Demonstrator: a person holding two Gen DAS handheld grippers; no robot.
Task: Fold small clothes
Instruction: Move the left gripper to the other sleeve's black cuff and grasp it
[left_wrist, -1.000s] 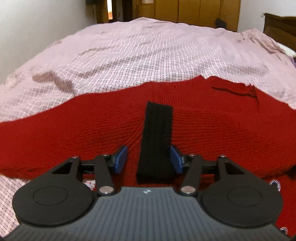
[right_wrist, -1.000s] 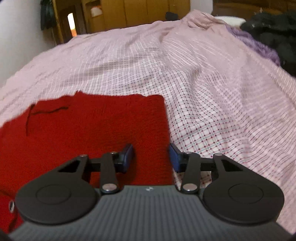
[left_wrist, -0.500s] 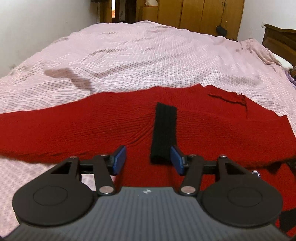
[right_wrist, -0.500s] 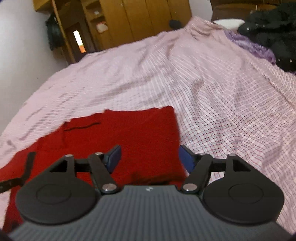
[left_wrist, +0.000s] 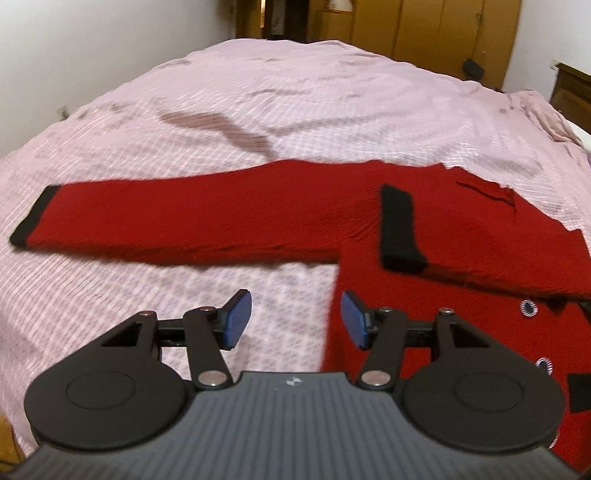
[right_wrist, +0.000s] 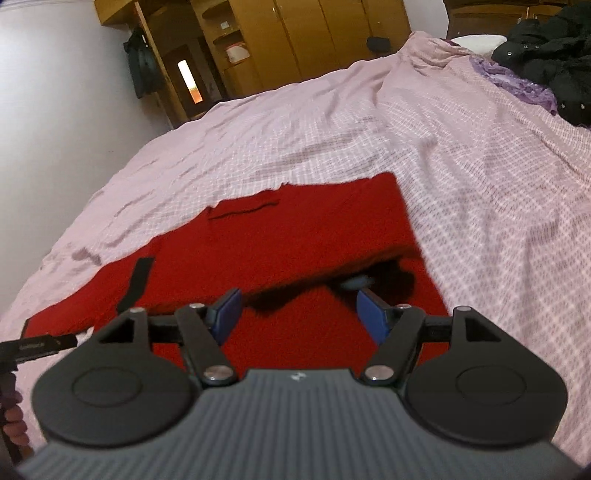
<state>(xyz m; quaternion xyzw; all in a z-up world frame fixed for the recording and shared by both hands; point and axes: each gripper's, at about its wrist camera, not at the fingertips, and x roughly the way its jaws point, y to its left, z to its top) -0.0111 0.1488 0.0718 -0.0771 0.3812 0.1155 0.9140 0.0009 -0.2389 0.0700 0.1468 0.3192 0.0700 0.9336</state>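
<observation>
Both tools, left (left_wrist: 295, 319) and right (right_wrist: 297, 314), now spread open and backed off the red cardigan (left_wrist: 461, 236), one black-cuffed sleeve (left_wrist: 400, 229) folded across, other sleeve (left_wrist: 166, 221) outstretched on the bed (left_wrist: 295, 110).

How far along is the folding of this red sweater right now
Early stage. Done: one sleeve is folded across the red sweater, its black cuff lying on the body. In hand: nothing; the left gripper and right gripper are both open and hold no fabric. Left: the other sleeve lies stretched out on the bedsheet, and the body is not yet folded.
</observation>
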